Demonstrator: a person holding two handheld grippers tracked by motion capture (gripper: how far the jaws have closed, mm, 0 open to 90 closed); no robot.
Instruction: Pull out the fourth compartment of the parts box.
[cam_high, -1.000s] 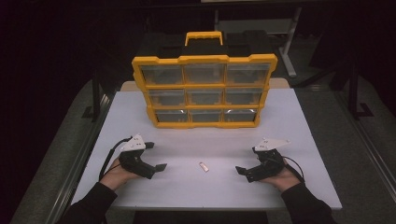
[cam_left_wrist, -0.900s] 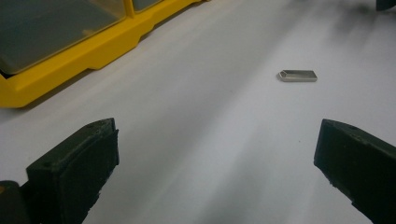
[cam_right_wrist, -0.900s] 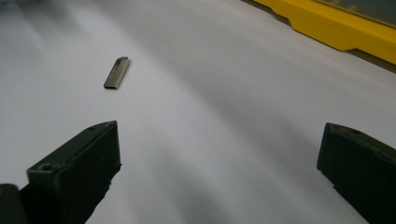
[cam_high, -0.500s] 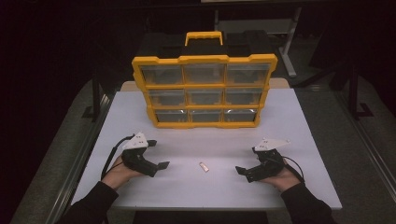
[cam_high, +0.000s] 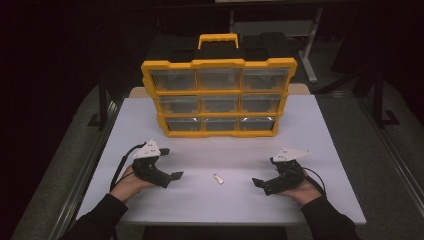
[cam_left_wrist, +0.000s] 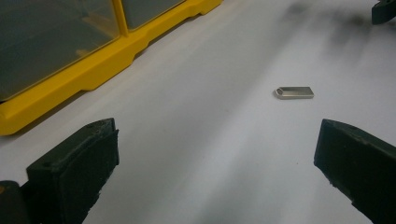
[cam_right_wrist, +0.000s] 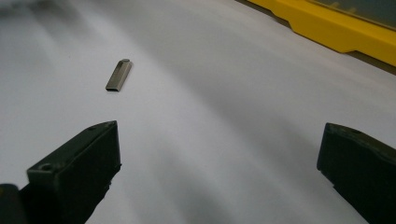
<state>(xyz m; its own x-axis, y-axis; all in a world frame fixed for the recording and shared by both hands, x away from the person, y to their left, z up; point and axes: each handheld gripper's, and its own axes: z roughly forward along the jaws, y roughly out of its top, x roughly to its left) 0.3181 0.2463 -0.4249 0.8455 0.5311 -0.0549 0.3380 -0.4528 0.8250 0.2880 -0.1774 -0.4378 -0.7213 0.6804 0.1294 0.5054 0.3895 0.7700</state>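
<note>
White table (cam_high: 320, 130), yellow organizer (cam_high: 218, 97) drawer contents indistinct behind clear fronts.

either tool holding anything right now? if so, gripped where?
Nothing is held. Left tool and right tool are both open with bare table between their jaws; the small metal piece lies loose on the white table between them.

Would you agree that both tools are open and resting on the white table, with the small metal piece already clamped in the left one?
Not quite. The small metal piece is not clamped: it lies loose on the white table between the left tool and the right tool. The left gripper view shows it ahead of the open jaws. The rest is right.
</note>
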